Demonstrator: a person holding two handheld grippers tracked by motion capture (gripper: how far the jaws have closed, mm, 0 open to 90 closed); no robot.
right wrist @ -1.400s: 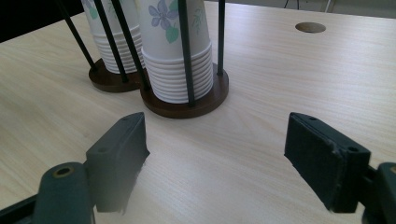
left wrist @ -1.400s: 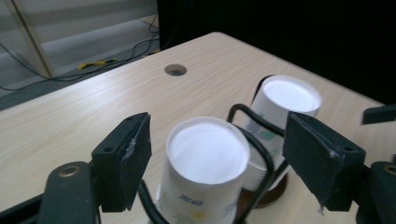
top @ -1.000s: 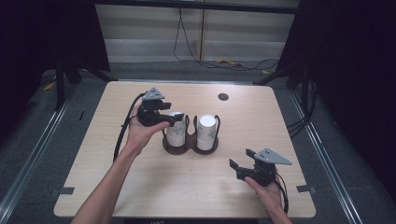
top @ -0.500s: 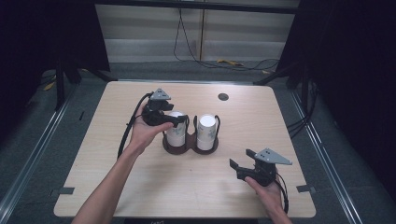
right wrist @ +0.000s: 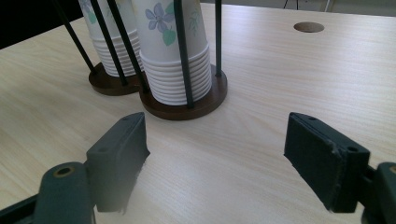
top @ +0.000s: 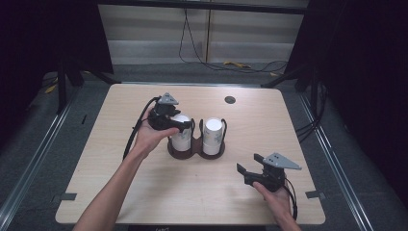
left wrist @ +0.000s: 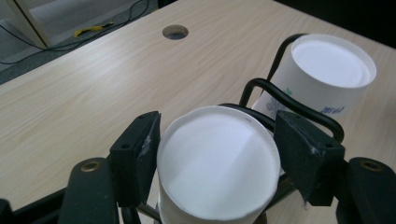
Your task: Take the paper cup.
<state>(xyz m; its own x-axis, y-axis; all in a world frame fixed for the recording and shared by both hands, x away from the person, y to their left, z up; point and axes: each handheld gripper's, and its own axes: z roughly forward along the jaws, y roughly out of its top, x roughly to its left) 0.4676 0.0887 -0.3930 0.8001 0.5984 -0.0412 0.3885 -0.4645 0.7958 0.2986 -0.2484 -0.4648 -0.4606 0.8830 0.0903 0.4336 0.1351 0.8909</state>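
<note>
Step in hand: L gripper (left wrist: 219, 154) has just been closing on the top cup (left wrist: 218, 163) of the left stack in the wire holder (top: 195, 150); pads look to touch its rim; next likely lift straight up, clear of the wire loop (left wrist: 289, 100); R gripper (top: 248, 171) spread, empty, near table (top: 308, 125) front; second stack (top: 212, 134) just beside.

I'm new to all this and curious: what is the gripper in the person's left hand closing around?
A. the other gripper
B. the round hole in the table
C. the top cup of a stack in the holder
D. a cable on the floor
C: the left gripper has its jaws either side of the top paper cup of a stack in the wire cup holder, and they have just been closing.
</note>
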